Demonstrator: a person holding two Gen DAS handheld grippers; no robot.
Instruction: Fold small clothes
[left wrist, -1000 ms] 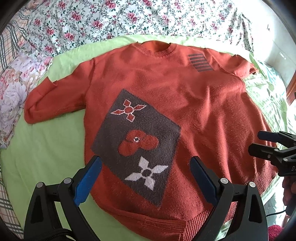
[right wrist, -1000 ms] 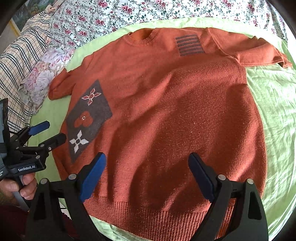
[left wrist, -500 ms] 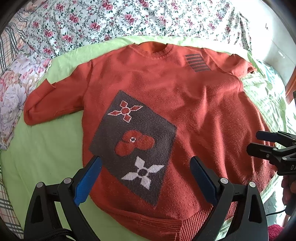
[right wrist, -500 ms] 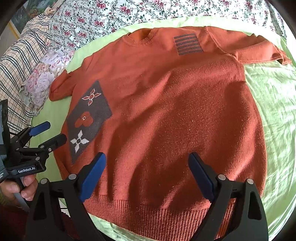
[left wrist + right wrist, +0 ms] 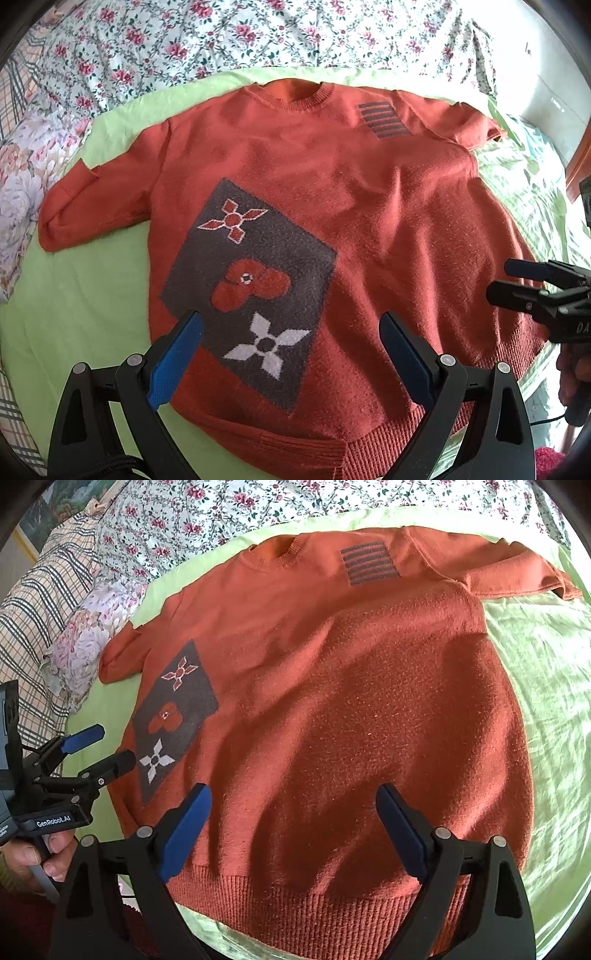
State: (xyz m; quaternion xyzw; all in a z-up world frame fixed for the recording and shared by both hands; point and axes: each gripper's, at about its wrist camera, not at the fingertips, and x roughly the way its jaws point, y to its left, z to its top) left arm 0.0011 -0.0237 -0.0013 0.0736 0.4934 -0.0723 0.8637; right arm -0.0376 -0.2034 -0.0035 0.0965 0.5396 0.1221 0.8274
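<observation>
An orange knit sweater [image 5: 369, 206] lies flat and face up on a light green sheet [image 5: 74, 295], neck away from me, both sleeves spread out. It has a dark grey patch with flower shapes [image 5: 255, 280] and a striped patch near the right shoulder [image 5: 382, 120]. It also shows in the right wrist view [image 5: 351, 701]. My left gripper [image 5: 291, 354] is open and empty above the lower left of the sweater. My right gripper [image 5: 293, 827] is open and empty above the ribbed hem [image 5: 314, 904]. Each gripper shows in the other's view, the right one [image 5: 517, 280] and the left one [image 5: 99, 749].
A floral bedspread [image 5: 258, 33] covers the far side of the bed. A floral pillow [image 5: 85, 635] and a plaid cloth [image 5: 33, 602] lie to the left. The green sheet [image 5: 546, 686] extends to the right of the sweater.
Both grippers have shifted slightly over the sweater; the sweater sits a little lower and more leftward in the left wrist view. Both stay open and empty.
</observation>
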